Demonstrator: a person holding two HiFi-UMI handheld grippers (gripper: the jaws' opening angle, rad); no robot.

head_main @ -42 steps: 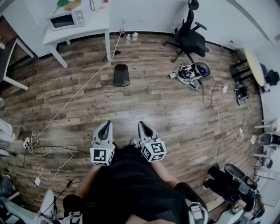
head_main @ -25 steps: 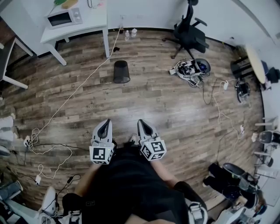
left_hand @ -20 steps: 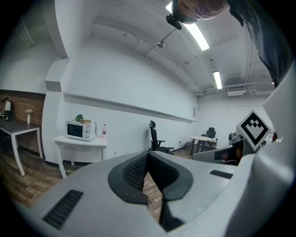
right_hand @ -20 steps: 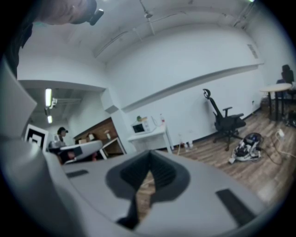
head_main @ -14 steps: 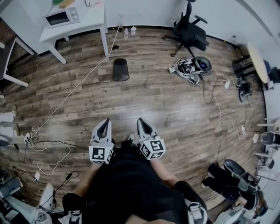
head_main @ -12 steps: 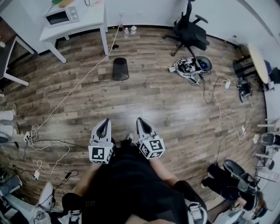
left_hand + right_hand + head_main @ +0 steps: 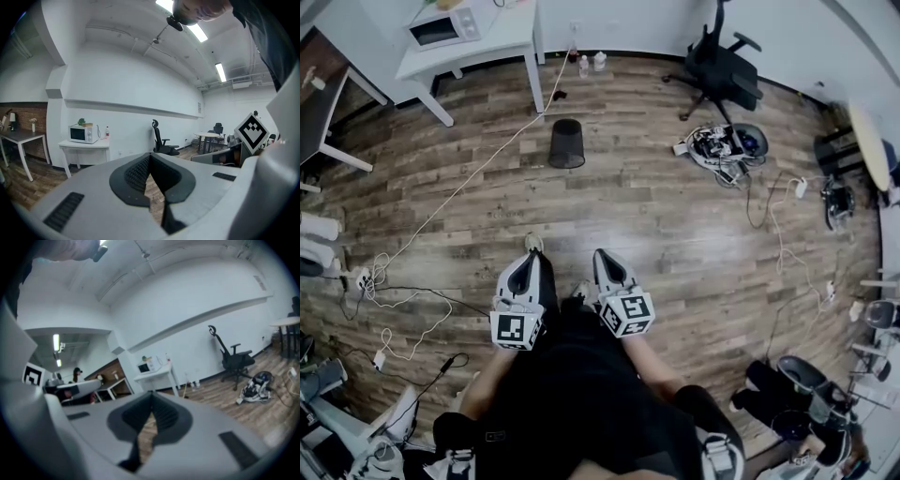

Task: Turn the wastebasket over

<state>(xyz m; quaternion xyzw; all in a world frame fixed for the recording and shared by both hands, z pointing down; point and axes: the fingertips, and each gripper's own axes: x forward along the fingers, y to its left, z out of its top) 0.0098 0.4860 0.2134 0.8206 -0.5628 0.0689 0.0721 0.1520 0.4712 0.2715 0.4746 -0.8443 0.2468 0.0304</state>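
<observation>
The black mesh wastebasket (image 7: 567, 143) stands on the wood floor far ahead of me, near the leg of a white table. I cannot tell which of its ends is up. My left gripper (image 7: 523, 271) and right gripper (image 7: 606, 264) are held side by side close to my body, well short of the basket, and both point forward. Each is shut with nothing between its pads. In the left gripper view the left gripper (image 7: 149, 158) hides the basket behind its closed jaws. The right gripper (image 7: 151, 406) does the same in the right gripper view.
A white table (image 7: 502, 42) with a microwave (image 7: 442, 28) stands by the far wall. A long white cable (image 7: 459, 192) crosses the floor at left. A black office chair (image 7: 727, 70) and a pile of gear (image 7: 722, 145) sit at far right. My shoe (image 7: 532, 243) shows ahead of the left gripper.
The person has stepped forward: a shoe now shows ahead of the left gripper, and the room has shifted a little to the right in view. Both grippers stay shut, side by side.
</observation>
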